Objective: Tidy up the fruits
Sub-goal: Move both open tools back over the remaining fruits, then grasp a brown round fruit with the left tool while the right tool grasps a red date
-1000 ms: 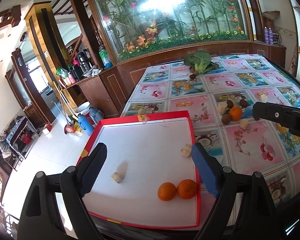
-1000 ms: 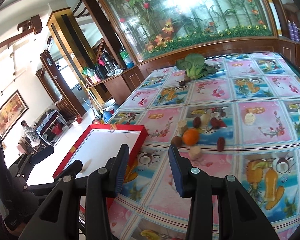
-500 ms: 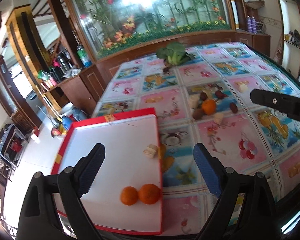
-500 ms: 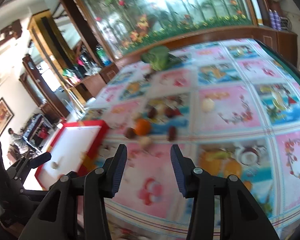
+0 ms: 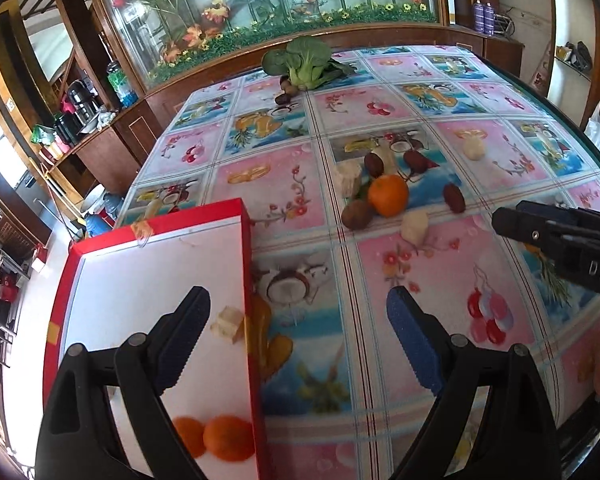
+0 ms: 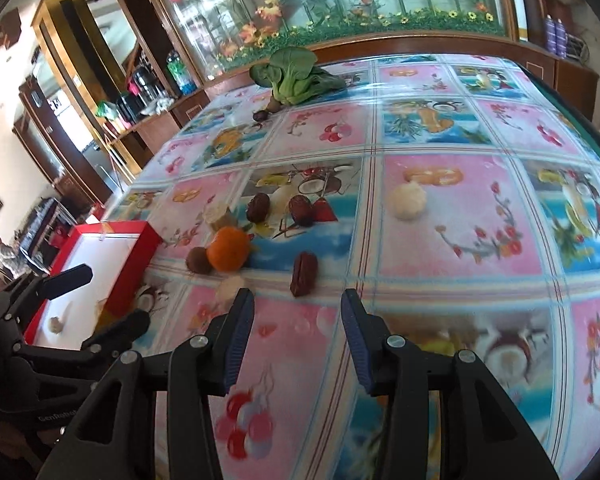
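A red-rimmed white tray (image 5: 152,280) lies at the table's left edge and holds two oranges (image 5: 228,442) and a pale fruit chunk (image 5: 228,322). It also shows in the right wrist view (image 6: 134,240). A loose cluster lies mid-table: an orange (image 5: 388,194) (image 6: 227,254), a kiwi (image 5: 357,214), dark dates (image 6: 304,274) and pale chunks (image 5: 414,226). My left gripper (image 5: 298,336) is open and empty over the tray's right rim. My right gripper (image 6: 297,320) is open and empty, just short of a date.
A green leafy vegetable (image 5: 306,60) lies at the table's far side with small brown fruits beside it. A round pale fruit (image 6: 410,202) sits alone to the right. A wooden counter with bottles and a glass flower display stand beyond the table.
My left gripper has swung right, from over the tray toward its right rim. My right gripper has moved forward and closer to the fruit cluster.
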Demonstrator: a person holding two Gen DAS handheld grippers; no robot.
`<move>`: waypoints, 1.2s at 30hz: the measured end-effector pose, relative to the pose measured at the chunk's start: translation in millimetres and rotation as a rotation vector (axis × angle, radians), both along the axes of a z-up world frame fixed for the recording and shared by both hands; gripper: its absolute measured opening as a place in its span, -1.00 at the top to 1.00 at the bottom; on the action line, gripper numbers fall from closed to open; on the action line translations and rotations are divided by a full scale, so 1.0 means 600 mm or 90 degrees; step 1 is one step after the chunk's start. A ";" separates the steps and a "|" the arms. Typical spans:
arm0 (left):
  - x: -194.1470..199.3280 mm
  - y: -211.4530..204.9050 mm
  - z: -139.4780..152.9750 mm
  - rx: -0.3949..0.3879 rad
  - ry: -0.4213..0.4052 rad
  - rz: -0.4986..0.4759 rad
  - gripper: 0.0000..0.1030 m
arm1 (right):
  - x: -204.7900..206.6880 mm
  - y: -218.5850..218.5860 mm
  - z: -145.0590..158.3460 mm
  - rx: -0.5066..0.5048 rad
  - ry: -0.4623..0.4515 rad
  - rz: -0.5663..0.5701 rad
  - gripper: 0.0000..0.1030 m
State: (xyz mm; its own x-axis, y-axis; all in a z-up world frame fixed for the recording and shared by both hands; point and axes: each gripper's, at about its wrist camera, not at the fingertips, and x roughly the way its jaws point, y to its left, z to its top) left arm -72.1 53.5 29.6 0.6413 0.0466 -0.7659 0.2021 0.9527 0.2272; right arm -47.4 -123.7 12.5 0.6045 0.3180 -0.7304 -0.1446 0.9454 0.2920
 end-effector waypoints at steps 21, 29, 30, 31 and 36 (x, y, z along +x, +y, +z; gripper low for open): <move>0.149 -0.033 -0.061 -0.035 0.105 -0.074 -0.27 | 0.037 0.023 -0.018 -0.054 0.009 0.012 0.42; 0.163 -0.038 -0.062 -0.062 0.111 -0.082 -0.15 | 0.039 0.023 -0.020 -0.054 0.008 0.019 0.70; 0.165 -0.037 -0.063 -0.067 0.112 -0.081 -0.12 | 0.039 0.022 -0.020 -0.052 0.008 0.020 0.70; 0.166 -0.036 -0.063 -0.075 0.114 -0.081 -0.08 | 0.039 0.022 -0.020 -0.051 0.008 0.020 0.70; 0.161 -0.046 -0.063 -0.093 0.121 -0.101 0.41 | 0.035 0.010 -0.018 -0.026 0.007 0.010 0.70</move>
